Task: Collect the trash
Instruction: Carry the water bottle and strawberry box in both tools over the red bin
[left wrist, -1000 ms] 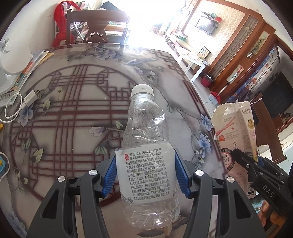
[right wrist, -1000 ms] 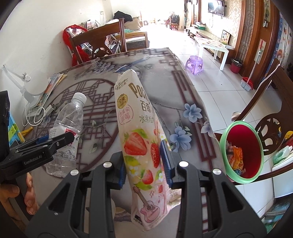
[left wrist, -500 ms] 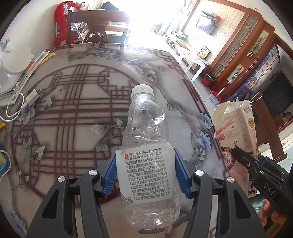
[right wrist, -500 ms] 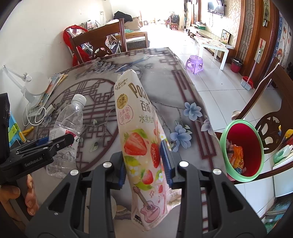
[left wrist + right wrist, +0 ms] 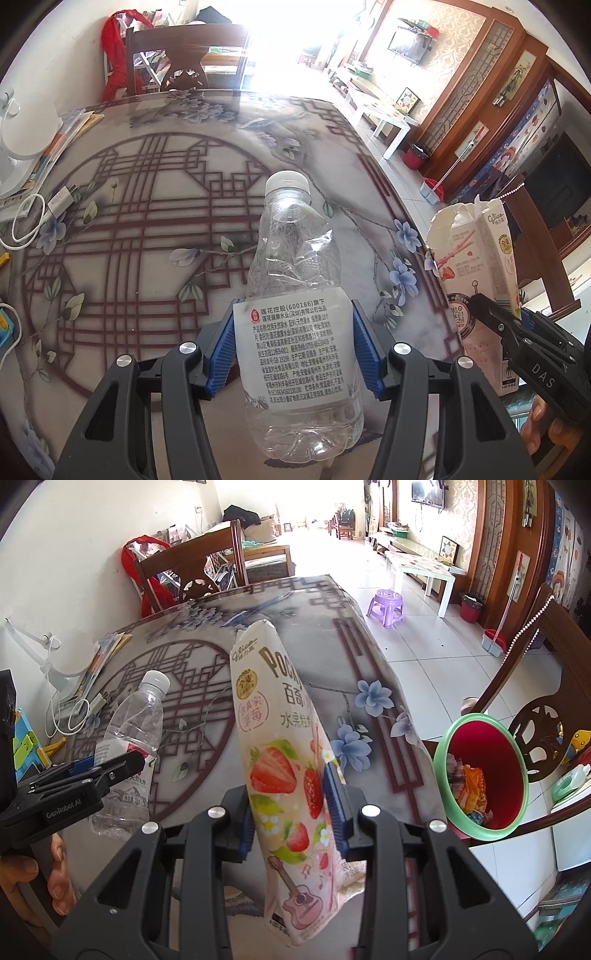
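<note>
Nothing has shifted: Pocky box clamped, bottle label Chinese.

Between my left jaws, the bottle is clear, crinkled plastic with a matt paper label. My right jaws pinch a glossy printed cardboard box. Beyond, the desk shines, glassy smooth.

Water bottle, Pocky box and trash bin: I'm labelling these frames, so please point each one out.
Water bottle (image 5: pixel 291 354): left wrist view, on its label.
Pocky box (image 5: pixel 280 760): right wrist view, front face.
Trash bin (image 5: pixel 517 771): right wrist view, inner red wall.
</note>
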### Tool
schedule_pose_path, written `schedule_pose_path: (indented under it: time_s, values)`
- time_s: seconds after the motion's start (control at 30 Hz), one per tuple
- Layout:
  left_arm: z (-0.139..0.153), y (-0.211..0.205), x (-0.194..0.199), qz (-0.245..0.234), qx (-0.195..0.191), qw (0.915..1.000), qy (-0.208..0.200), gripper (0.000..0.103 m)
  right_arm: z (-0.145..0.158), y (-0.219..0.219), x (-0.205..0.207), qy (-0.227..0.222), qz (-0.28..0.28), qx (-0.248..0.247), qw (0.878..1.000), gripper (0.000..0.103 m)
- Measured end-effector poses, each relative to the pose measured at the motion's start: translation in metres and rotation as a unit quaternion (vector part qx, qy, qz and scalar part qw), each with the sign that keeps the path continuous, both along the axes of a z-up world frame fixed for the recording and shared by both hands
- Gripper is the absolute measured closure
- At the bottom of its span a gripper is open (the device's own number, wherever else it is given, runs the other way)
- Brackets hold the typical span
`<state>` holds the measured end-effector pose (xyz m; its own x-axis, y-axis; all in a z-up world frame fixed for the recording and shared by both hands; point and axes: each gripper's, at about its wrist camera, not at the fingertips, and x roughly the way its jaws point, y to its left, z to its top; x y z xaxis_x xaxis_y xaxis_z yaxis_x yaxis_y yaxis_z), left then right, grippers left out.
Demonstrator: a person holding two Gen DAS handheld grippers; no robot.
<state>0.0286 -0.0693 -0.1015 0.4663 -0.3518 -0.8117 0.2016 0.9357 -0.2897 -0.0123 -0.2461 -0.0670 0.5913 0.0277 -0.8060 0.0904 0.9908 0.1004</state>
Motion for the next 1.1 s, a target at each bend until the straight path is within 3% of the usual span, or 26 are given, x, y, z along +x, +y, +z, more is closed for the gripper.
schedule_pose_path:
  time_s: [0.37,0.7,0.93,1.1]
  values:
    - [0.003,-0.041,-0.009,-0.006,0.009,0.9999,-0.01,0.049,0.001,-0.035,-0.012,-0.008,-0.006,0.002,1.0,0.07]
    - [0.005,-0.109,-0.02,-0.035,0.005,0.9994,-0.007,0.049,-0.007,-0.108,-0.024,-0.006,-0.04,0.009,0.999,0.07]
    - [0.0,-0.19,-0.021,-0.113,-0.005,0.9935,0.002,0.049,-0.03,-0.182,-0.022,0.016,-0.103,-0.013,0.994,0.07]
    - [-0.004,-0.259,-0.014,-0.178,-0.011,0.984,0.001,0.049,-0.044,-0.24,-0.021,0.028,-0.152,-0.035,0.987,0.07]
